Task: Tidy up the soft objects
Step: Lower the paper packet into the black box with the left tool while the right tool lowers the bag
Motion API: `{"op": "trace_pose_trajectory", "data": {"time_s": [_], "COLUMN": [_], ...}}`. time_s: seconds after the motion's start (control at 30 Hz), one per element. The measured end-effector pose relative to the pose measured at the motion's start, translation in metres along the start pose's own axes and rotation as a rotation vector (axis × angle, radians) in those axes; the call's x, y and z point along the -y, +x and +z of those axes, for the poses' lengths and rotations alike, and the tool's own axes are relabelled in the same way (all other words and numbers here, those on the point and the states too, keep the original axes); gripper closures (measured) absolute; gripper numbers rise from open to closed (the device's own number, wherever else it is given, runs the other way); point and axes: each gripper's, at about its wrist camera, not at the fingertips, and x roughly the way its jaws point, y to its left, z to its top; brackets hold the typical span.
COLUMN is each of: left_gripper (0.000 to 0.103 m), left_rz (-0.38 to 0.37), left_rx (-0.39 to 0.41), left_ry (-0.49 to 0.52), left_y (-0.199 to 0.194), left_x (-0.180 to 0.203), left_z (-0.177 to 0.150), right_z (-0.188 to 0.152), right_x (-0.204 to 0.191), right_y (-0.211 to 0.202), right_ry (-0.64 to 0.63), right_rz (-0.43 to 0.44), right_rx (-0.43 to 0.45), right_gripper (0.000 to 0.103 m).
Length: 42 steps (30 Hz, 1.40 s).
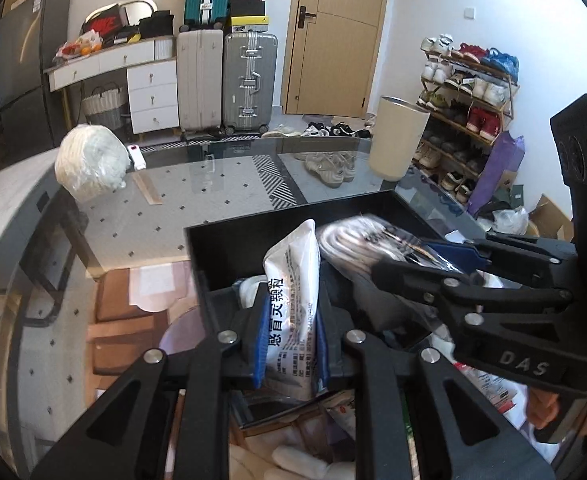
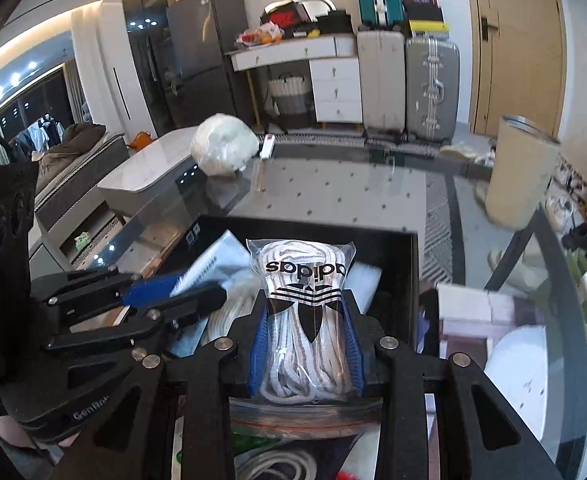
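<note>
Glass counter (image 1: 221, 184) carries a black box (image 1: 213, 248), over which both items are held. A light, limp white sachet (image 1: 293, 304) is clenched mid-body by the left gripper (image 1: 291, 344); a squashy, slippery lace bag (image 2: 307, 312) is clamped across its middle by the right gripper (image 2: 307, 356).

Your left tool (image 1: 289, 344) and right tool (image 2: 307, 354): black linkage arms, silver pivot screws, blue ribbed pads (image 2: 258, 354); "DAS" lettering on the right tool's side.
</note>
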Motion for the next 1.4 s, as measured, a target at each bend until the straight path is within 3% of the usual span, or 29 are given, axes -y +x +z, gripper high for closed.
{"op": "trace_pose_trajectory", "data": {"time_s": [0.4,0.8,1.4], "left_gripper": [0.085,0.085,0.082], "left_rz": [0.027,0.003,0.017], "left_rx": [-0.003,-0.098,-0.066], "left_ry": [0.030,0.035,0.031], "left_y": [0.002,-0.006,0.005], "left_x": [-0.008,0.007,-0.004], "left_z": [0.004,-0.009,0.000], "right_z": [-0.014,-0.009,-0.011], "right_x": [0.006,-0.006,-0.008], "right_y": [-0.009,-0.009,-0.008], "right_ry": [0.149,0.029,0.023], "right_rz": [0.134,0.021,0.020], "right_rx": [-0.074,-0.044,-0.051], "right_gripper": [0.070,0.070,0.070]}}
